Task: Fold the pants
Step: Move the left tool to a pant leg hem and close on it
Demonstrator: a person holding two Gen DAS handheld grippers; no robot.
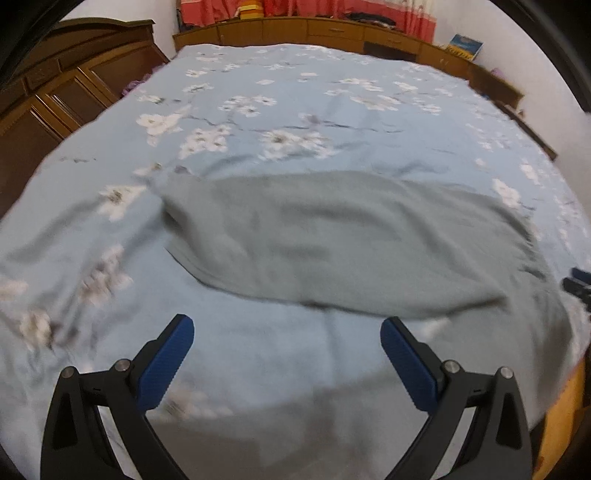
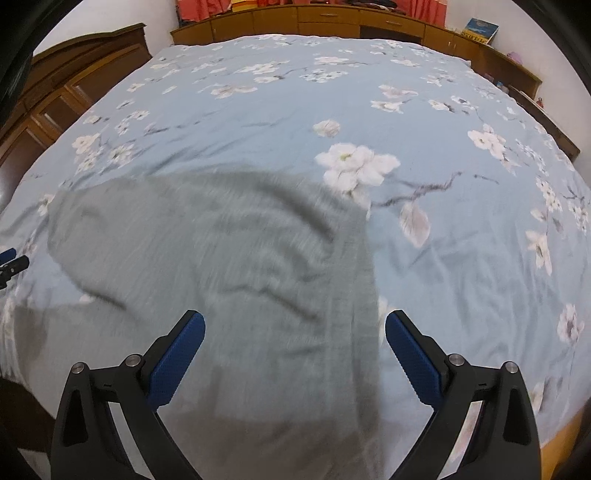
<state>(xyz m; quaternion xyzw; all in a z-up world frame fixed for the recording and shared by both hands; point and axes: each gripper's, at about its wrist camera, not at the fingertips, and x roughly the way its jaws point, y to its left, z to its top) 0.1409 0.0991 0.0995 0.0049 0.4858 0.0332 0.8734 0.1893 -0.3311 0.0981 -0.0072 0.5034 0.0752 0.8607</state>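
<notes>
The grey-green pants [image 1: 332, 240] are a soft matt cloth with a fine knit-like grain, creased into shallow folds in the right wrist view. Beneath them the light blue bedsheet printed with white blossoms [image 1: 295, 110] is a smooth woven cloth with a faint sheen. The left gripper [image 1: 287, 332] and right gripper [image 2: 294, 326] have matt black plastic arms with small bright metal pivot pins, and their blue finger pads [image 2: 177, 362] carry a rough dotted texture. The brown wardrobe [image 1: 66, 85] and lighter headboard cabinets [image 1: 314, 29] are polished, glossy wood. Red-orange curtains [image 1: 314, 9] are cloth.
</notes>
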